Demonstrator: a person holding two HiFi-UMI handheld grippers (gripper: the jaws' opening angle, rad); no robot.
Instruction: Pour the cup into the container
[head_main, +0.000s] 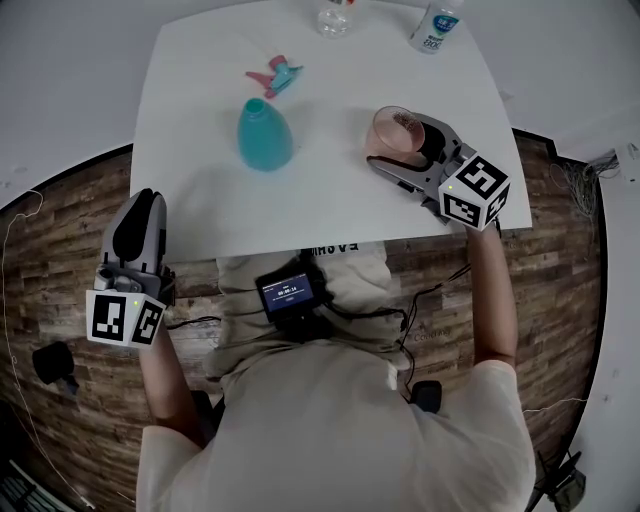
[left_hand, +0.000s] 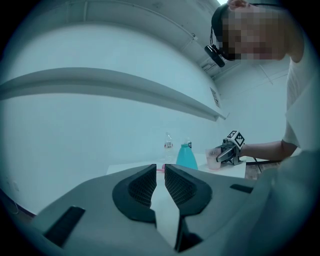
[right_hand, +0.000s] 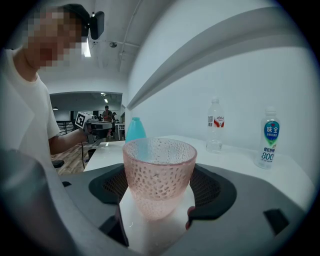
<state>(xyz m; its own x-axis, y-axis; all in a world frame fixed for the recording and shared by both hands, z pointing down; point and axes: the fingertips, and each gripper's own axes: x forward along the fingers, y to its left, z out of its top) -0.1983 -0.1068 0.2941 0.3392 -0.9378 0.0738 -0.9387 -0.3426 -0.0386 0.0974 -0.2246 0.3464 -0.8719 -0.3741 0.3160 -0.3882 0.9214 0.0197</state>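
Note:
A pink textured glass cup (head_main: 393, 128) (right_hand: 159, 172) stands on the white table (head_main: 330, 205) at its right side. My right gripper (head_main: 405, 145) (right_hand: 159, 186) is shut on it, one pad on each side. The teal bottle (head_main: 265, 135) (right_hand: 135, 130) stands upright and uncapped left of the cup, a hand's width away. Its pink and teal spray head (head_main: 274, 76) lies behind it. My left gripper (head_main: 140, 200) (left_hand: 160, 176) hangs off the table's front left corner, shut with nothing between the pads. The cup's contents cannot be made out.
A clear bottle (head_main: 335, 15) (right_hand: 215, 125) and a white-labelled bottle (head_main: 435, 25) (right_hand: 269, 137) stand at the table's far edge. Wooden floor (head_main: 60, 250) surrounds the table. A small screen device (head_main: 288, 293) with cables hangs at the person's waist.

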